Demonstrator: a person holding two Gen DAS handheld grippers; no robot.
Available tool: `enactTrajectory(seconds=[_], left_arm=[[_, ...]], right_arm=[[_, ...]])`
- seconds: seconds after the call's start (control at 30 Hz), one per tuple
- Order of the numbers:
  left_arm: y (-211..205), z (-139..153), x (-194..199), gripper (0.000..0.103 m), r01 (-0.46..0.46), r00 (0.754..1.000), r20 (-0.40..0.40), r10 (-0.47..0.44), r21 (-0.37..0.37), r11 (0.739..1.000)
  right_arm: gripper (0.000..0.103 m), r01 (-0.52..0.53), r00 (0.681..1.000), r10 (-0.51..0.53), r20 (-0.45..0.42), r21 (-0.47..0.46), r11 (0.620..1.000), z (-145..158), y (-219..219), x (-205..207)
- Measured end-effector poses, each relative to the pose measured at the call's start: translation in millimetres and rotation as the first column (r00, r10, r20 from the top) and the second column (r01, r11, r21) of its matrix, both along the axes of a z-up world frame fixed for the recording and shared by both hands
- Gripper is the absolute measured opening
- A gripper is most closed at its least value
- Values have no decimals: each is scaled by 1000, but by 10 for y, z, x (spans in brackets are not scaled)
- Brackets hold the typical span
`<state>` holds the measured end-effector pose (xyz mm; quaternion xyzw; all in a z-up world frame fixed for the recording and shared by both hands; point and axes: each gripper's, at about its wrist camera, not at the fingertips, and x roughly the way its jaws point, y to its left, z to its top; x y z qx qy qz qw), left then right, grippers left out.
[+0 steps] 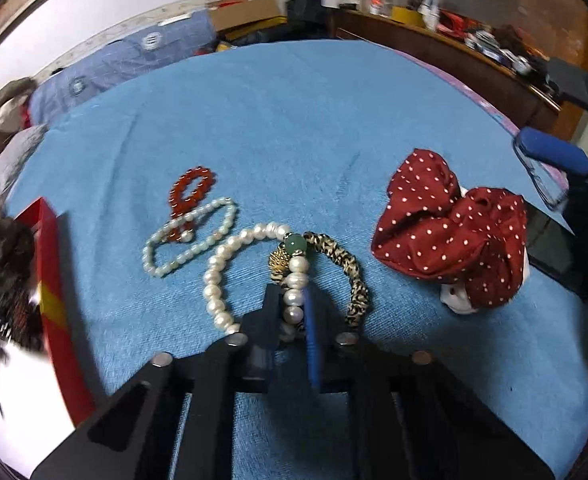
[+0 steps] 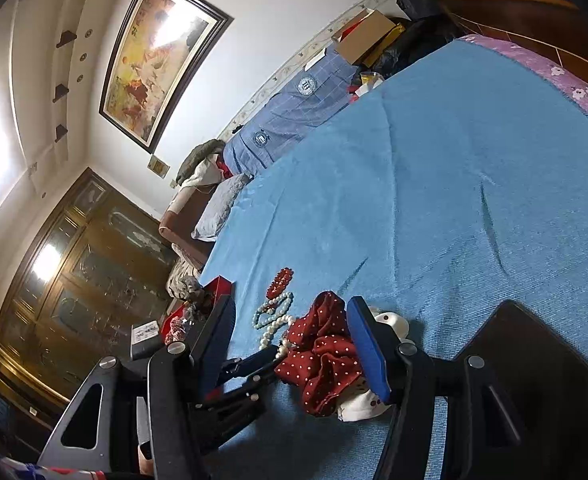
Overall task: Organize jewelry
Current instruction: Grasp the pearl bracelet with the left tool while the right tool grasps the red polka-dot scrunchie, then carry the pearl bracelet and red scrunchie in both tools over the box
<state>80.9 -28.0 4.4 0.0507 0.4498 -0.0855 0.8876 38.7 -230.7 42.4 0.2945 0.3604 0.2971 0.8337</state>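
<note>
The left claw (image 1: 294, 304) is clenched on the large white pearl bracelet with a green bead (image 1: 218, 276), its fingers pinching the strand where it crosses a leopard-print fabric band (image 1: 351, 276) on the blue bedspread (image 1: 294, 128). Just beyond lie a smaller pale pearl strand (image 1: 182, 248) and a red bead bracelet (image 1: 192, 190), overlapping. A red box (image 1: 54, 280) sits at the left. The right claw (image 2: 294, 344) stands released, jaws apart around a dark red, white-dotted fabric scrunchie (image 2: 321, 356), not pressing it.
</note>
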Motion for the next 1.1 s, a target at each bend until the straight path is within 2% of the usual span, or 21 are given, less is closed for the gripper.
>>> enactTrajectory(seconds=[0.17, 0.27, 0.3, 0.43, 0.57, 0.6, 0.63, 0.67, 0.77, 0.83, 0.97, 1.1], left_arm=[[174, 82, -430, 9, -94, 995, 33, 99, -135, 986], [283, 179, -641, 9, -126, 987, 72, 141, -189, 974], [314, 211, -683, 9, -127, 986, 82, 148, -215, 968], [404, 249, -721, 9, -139, 982, 92, 164, -229, 964], [438, 253, -785, 9, -150, 980, 94, 177, -241, 959], [438, 266, -797, 9, -153, 979, 97, 180, -241, 958], [440, 274, -813, 9, -156, 978, 98, 184, -240, 958], [438, 281, -822, 9, -157, 978, 98, 185, -240, 958], [418, 313, -870, 9, -157, 976, 110, 188, -238, 958], [408, 346, -893, 9, -157, 974, 122, 191, -242, 957], [413, 390, -945, 9, -165, 970, 134, 203, -253, 953], [399, 447, -1019, 9, -169, 966, 148, 211, -255, 952]], right_arm=[[64, -13, 1000, 13, -1, -34, 999, 6, 66, 1], [65, -18, 1000, 18, -2, -150, 989, 1, 221, -3], [69, -18, 1000, 18, -1, -203, 979, -10, 274, -3], [70, -73, 997, 69, -24, -394, 916, -133, 565, 12], [68, -53, 994, 100, 54, -556, 829, -171, 818, -87], [54, -37, 991, 108, 84, -600, 799, -180, 882, -118], [25, -33, 987, 123, 101, -627, 778, -191, 925, -135], [16, -47, 984, 145, 99, -646, 762, -216, 972, -147], [13, -33, 981, 145, 130, -624, 781, -158, 926, -154], [13, 7, 974, 124, 187, -577, 817, -32, 830, -193], [13, 32, 965, 76, 251, -400, 916, 162, 558, -259], [13, 9, 956, 86, 279, -325, 946, 238, 524, -319]])
